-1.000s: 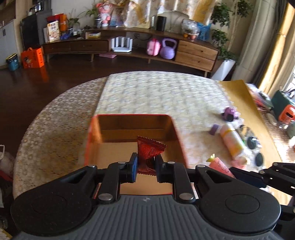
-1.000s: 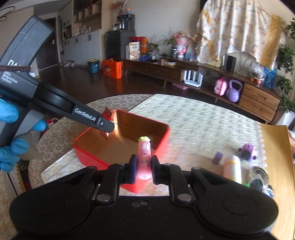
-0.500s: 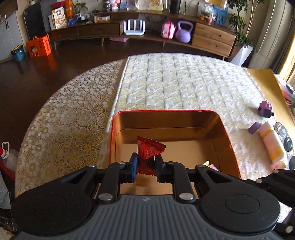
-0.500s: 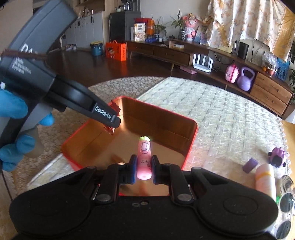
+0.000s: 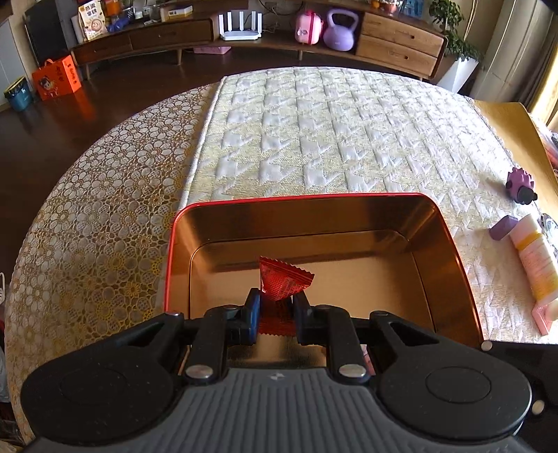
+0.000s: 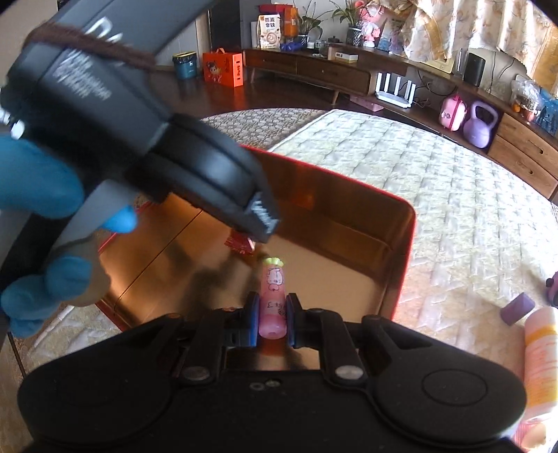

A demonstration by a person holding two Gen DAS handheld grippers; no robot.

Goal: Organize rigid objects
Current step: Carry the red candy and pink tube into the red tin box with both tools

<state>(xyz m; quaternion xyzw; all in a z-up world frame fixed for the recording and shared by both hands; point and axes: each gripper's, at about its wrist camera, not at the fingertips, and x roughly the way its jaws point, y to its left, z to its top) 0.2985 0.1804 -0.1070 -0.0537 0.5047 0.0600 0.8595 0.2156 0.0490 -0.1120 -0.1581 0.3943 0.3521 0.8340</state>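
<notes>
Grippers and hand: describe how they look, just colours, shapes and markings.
Both the left gripper and right gripper are matte black with round side discs, silver screws and blue-edged fingers. The left one's grey body carries white lettering and a brown cord. The hand wears a blue glove.

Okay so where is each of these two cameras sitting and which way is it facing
Left wrist: sits on the left gripper, looks along its fingers down into the red tin and out over the table; its own fingers clamp a red packet.
Right wrist: sits on the right gripper, looks into the tin from its right corner; its fingers clamp a pink tube, with the left gripper and blue glove in view.
Shared: tin, packet, lotion tube, purple kettlebell.
</notes>
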